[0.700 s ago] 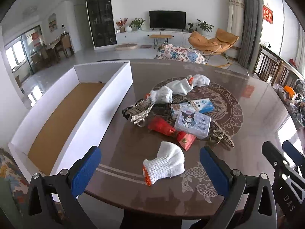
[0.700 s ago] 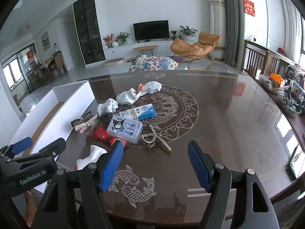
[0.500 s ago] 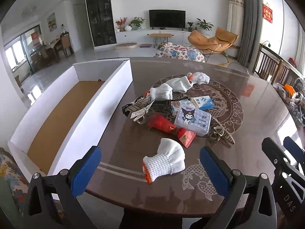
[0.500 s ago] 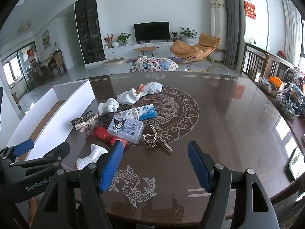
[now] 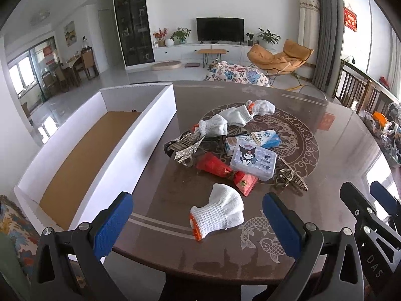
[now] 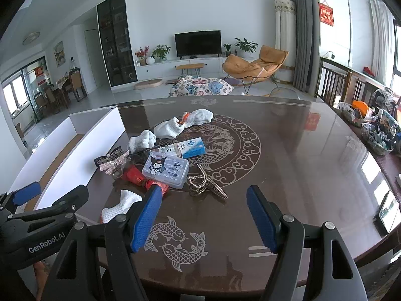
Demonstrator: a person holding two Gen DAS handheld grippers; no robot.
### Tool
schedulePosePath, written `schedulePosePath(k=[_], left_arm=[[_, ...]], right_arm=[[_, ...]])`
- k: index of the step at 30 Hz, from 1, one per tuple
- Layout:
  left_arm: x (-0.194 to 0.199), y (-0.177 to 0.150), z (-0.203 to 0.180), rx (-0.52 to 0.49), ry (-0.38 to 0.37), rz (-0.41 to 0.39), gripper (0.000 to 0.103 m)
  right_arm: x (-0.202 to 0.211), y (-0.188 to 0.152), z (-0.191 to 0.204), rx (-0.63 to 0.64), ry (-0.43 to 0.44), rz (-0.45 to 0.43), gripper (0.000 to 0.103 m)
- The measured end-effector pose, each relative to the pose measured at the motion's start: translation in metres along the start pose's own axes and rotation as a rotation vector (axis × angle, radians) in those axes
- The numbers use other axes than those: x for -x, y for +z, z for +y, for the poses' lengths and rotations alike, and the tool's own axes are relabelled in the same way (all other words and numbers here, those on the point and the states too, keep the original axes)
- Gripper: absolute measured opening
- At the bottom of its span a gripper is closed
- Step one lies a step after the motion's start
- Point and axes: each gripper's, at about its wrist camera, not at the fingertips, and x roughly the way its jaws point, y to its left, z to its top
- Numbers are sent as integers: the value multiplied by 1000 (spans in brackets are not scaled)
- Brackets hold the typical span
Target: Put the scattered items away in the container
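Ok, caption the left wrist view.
Open left claw over a sock, clutter beyond, box alongside.

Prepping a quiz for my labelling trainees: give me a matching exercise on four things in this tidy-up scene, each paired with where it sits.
Things:
1. white box
2. lone sock
3. cartoon case
4. gold hair claw

Places:
A. on the red packet
B. between the open left gripper's fingers
C. on the table's left side
D. ahead of the open right gripper

Pairs: 1-C, 2-B, 3-A, 4-D
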Motion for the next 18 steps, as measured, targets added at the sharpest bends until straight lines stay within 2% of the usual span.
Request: schedulePosePath(k=[10,18], left_arm=[[12,-2,-1,-10,2,-20,103],[8,-4,-3,-15,-3,-6,103]], right_arm=[[12,0,1,-4,-8,-33,71],[11,-2,1,-17,-15,-34,71]])
